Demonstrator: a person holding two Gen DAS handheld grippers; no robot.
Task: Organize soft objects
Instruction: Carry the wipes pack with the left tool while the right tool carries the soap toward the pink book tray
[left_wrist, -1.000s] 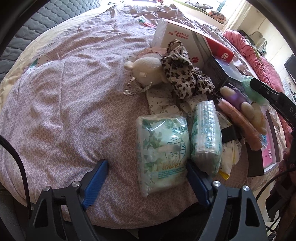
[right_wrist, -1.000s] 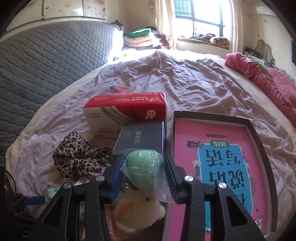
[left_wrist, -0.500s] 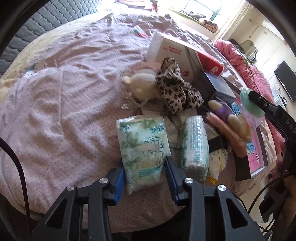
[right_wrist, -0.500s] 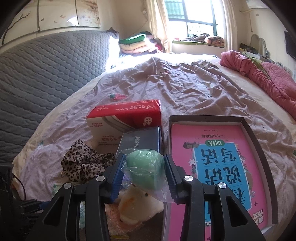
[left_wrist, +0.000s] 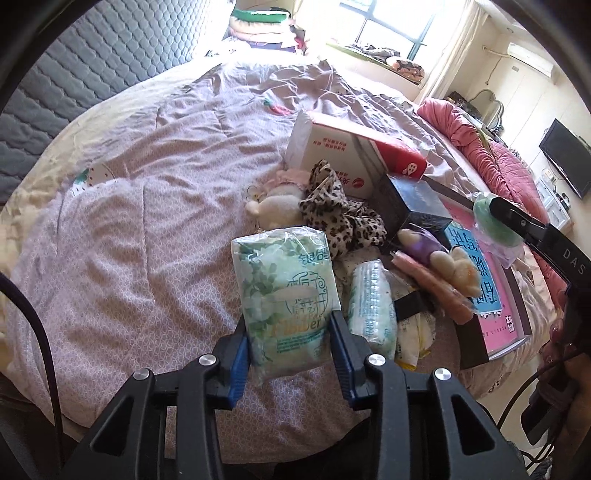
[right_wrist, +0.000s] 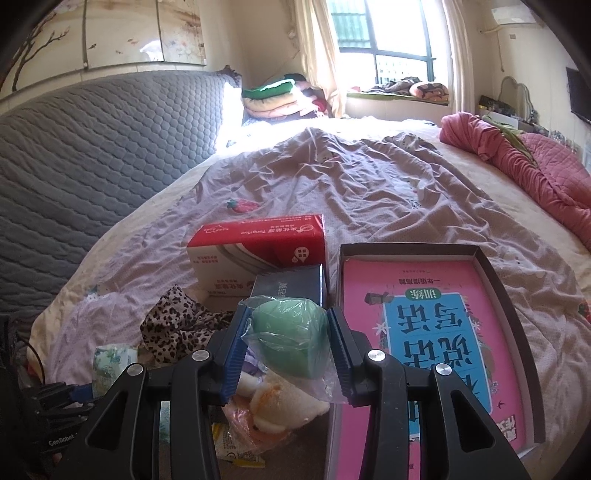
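My left gripper (left_wrist: 290, 339) is shut on a green-and-white tissue pack (left_wrist: 286, 291), lifted a little off the lilac bedspread. A second tissue pack (left_wrist: 371, 306) lies just to its right. My right gripper (right_wrist: 286, 343) is shut on a green sponge ball in a clear bag (right_wrist: 290, 341), held above the pile; the same green ball (left_wrist: 493, 221) shows at the right of the left wrist view. Below it lie a cream plush toy (right_wrist: 280, 402), a leopard-print cloth (left_wrist: 340, 218) and a small white plush (left_wrist: 275, 205).
A red-and-white tissue box (right_wrist: 258, 251) and a dark box (right_wrist: 288, 286) stand behind the pile. An open dark tray holding a pink and blue book (right_wrist: 424, 332) lies to the right. A pink quilt (right_wrist: 524, 166) is bunched at the far right. A grey quilted headboard (right_wrist: 92, 155) rises at the left.
My left gripper closed on the tissue pack and lifted it off the bed. My right gripper rose slightly, still holding the green ball.
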